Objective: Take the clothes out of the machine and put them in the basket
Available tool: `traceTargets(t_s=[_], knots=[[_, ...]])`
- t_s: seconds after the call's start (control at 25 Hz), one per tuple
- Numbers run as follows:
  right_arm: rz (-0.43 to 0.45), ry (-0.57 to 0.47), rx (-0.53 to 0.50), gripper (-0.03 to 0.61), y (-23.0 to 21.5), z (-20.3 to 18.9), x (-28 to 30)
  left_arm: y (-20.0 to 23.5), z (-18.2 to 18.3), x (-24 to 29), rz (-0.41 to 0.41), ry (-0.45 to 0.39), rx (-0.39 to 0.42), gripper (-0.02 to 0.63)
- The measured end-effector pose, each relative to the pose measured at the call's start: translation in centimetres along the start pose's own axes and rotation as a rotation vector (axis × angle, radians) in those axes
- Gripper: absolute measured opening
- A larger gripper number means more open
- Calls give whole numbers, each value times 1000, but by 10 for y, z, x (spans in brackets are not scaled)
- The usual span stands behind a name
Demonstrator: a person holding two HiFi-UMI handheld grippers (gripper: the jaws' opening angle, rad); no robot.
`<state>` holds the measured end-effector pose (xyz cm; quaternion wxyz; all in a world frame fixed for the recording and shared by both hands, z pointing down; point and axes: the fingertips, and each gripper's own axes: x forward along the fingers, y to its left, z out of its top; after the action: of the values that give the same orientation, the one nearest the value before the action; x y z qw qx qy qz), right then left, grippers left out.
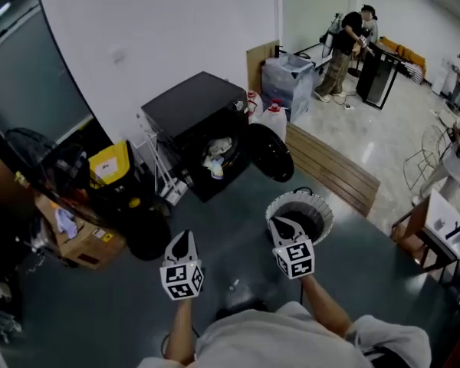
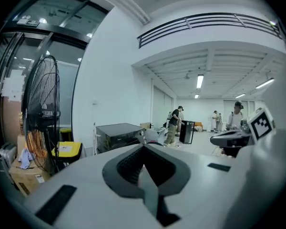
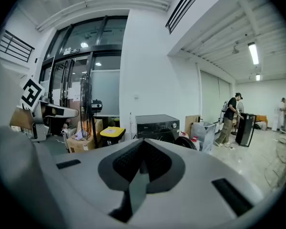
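- Left gripper (image 1: 182, 240): jaws pressed together, nothing between them; held over the dark floor (image 1: 238, 205).
- Right gripper (image 1: 282, 227): jaws clenched, empty; just above the near rim of the basket (image 1: 323, 208).
- Clothes (image 1: 217, 156): bundled in the drum of the black machine (image 1: 195, 106), whose round door (image 1: 272, 153) hangs open.
- Basket: white, round, on the floor near the machine.

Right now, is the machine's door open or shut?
Open: the door stands swung out beside the machine, and clothes show inside.
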<state>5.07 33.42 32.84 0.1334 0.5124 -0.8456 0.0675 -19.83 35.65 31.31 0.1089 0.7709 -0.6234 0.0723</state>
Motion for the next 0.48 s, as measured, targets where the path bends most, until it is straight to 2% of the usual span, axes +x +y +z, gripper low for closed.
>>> traceTargets(t_s=[0.12, 0.48], knots=[[19, 0, -3, 21, -12, -4, 3, -8, -1, 8, 24, 2, 16, 18], [52, 18, -8, 21, -30, -13, 19, -16, -14, 23, 54, 24, -11, 18]])
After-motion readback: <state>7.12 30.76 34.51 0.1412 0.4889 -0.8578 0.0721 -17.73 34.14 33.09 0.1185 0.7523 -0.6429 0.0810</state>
